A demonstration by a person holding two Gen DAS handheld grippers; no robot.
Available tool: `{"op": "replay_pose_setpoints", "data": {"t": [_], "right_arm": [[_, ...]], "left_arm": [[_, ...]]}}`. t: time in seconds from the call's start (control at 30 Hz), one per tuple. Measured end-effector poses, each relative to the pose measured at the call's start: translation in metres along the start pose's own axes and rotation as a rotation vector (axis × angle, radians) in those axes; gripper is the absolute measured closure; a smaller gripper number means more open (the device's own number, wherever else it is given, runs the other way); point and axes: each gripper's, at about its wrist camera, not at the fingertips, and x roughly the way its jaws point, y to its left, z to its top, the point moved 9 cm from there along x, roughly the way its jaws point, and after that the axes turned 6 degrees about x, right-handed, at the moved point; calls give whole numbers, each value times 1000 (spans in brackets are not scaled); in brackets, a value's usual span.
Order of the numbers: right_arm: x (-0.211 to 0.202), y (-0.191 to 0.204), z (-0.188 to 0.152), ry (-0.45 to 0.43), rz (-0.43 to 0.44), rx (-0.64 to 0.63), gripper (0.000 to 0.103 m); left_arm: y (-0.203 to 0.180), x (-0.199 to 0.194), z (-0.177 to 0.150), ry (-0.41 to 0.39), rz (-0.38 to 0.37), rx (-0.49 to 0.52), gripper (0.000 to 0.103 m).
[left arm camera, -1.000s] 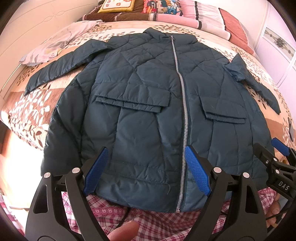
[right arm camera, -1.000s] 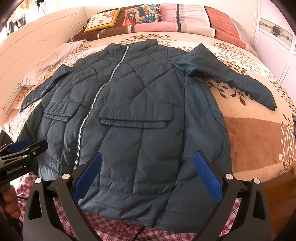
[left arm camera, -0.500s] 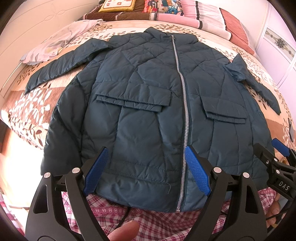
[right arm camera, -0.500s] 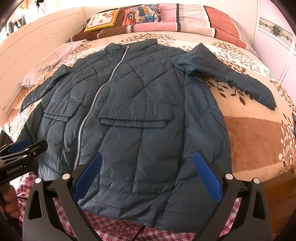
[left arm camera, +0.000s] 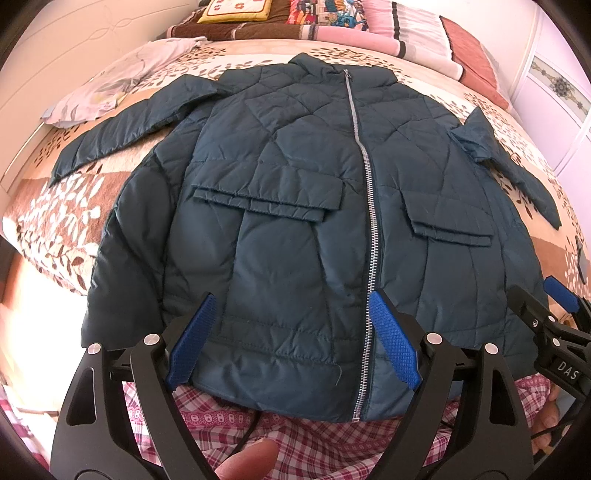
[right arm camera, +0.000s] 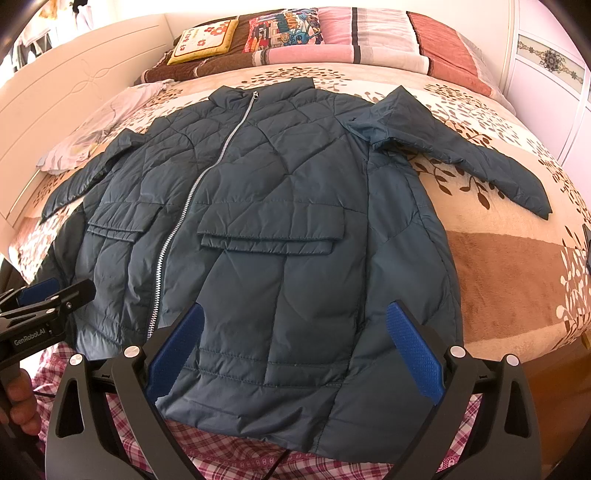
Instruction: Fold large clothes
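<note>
A dark teal quilted jacket (left arm camera: pixel 288 206) lies flat and zipped on the bed, collar far, hem near me, both sleeves spread out; it also shows in the right wrist view (right arm camera: pixel 280 221). My left gripper (left arm camera: pixel 291 325) is open and empty above the hem, left of the zipper (left arm camera: pixel 369 229). My right gripper (right arm camera: pixel 295 336) is open and empty above the hem's right half. The right gripper also shows at the right edge of the left wrist view (left arm camera: pixel 546 314). The left gripper also shows at the left edge of the right wrist view (right arm camera: pixel 48 295).
The bed has a floral blanket (right arm camera: pixel 517 258) and cushions (right arm camera: pixel 280 33) at the head. A pale pillow (left arm camera: pixel 110 88) lies by the left sleeve. A white headboard (right arm camera: pixel 74 92) is on the left, a wardrobe (right arm camera: pixel 546 74) on the right. Checked fabric (left arm camera: pixel 314 443) is below the hem.
</note>
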Motion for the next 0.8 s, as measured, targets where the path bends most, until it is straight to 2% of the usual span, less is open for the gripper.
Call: {"op": "replay_pose_setpoints", "data": {"t": [0.8], "right_arm": [[1,-1,0,1,2,2,7]], "left_arm": [[1,-1,-10,3,-1,4,19]]}}
